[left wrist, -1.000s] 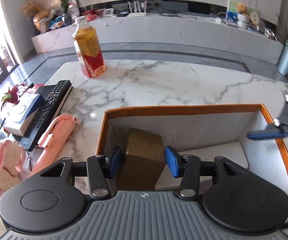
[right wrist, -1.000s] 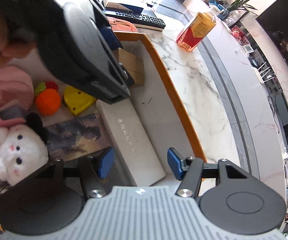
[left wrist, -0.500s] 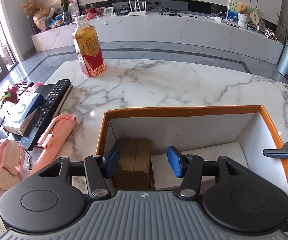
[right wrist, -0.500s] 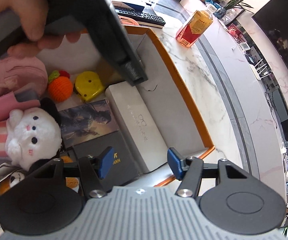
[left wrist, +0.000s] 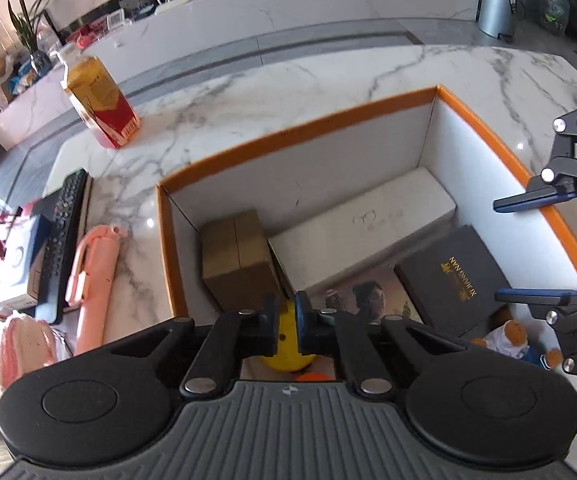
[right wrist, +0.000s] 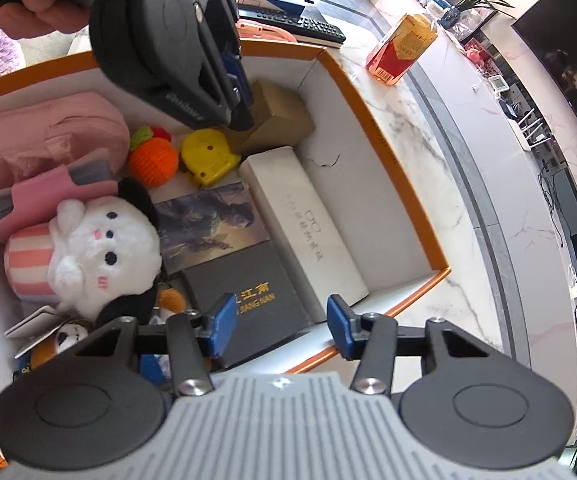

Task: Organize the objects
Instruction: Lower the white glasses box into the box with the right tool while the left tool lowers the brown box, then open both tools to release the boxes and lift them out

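An orange-rimmed box [left wrist: 296, 128] [right wrist: 384, 148] holds several things. A brown carton [left wrist: 236, 256] [right wrist: 280, 116] stands in its far left corner beside a long white case [left wrist: 360, 220] [right wrist: 308, 220]. A black box with gold lettering [left wrist: 456, 280] [right wrist: 248, 312], a picture book [right wrist: 208, 220], a yellow tape measure [right wrist: 204, 156] and a white plush cat [right wrist: 100, 248] lie inside. My left gripper [left wrist: 287, 323] [right wrist: 240, 92] is shut and empty above the carton and tape measure. My right gripper [right wrist: 280, 326] [left wrist: 536, 248] is open and empty over the box's right end.
On the marble table [left wrist: 288, 88] stand a tea bottle [left wrist: 102, 106] [right wrist: 402, 48], a black remote [left wrist: 64, 232] on a book, and a pink handheld tool [left wrist: 92, 280]. A knitted orange fruit [right wrist: 154, 162] and pink pouch [right wrist: 48, 136] fill the box's left part.
My left gripper has let go of the brown carton, lifted back above the box and closed its jaws. The right gripper has pulled back toward the box's right end, still open.
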Action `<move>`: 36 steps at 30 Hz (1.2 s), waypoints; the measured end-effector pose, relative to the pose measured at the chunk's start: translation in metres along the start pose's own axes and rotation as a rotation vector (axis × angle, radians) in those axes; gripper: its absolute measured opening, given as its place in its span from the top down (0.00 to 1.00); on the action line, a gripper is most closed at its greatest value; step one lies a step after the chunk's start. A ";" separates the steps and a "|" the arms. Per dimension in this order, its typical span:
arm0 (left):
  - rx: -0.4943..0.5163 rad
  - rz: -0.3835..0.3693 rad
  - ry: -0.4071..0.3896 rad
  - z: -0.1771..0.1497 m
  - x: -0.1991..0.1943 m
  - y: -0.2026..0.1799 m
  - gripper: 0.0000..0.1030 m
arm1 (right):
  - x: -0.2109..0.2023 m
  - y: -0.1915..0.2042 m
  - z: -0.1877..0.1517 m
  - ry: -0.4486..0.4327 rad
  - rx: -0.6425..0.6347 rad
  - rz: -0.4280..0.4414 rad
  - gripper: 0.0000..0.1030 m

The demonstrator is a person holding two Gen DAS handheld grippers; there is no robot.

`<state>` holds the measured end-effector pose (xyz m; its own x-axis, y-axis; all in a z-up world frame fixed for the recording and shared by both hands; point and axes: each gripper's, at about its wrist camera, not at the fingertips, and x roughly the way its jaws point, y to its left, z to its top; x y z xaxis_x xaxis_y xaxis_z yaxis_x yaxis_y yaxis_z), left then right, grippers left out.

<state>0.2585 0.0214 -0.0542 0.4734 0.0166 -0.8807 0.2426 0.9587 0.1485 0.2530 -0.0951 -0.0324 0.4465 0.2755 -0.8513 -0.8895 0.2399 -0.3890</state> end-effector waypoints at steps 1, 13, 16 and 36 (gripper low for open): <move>-0.012 -0.014 0.014 0.000 0.004 0.002 0.92 | 0.000 0.001 0.000 0.000 -0.003 0.000 0.52; -0.071 -0.009 0.018 0.006 0.027 0.006 0.96 | 0.005 0.006 -0.004 -0.005 -0.029 0.016 0.52; -0.078 -0.025 0.023 0.005 0.033 0.005 0.96 | 0.005 0.007 -0.003 -0.005 -0.024 0.019 0.52; -0.154 -0.145 -0.132 -0.018 -0.058 0.026 0.75 | -0.043 0.012 -0.004 -0.024 0.195 0.065 0.50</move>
<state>0.2225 0.0507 -0.0074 0.5522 -0.1522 -0.8197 0.1887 0.9805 -0.0549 0.2230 -0.1076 -0.0013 0.3928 0.3175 -0.8631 -0.8819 0.3960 -0.2556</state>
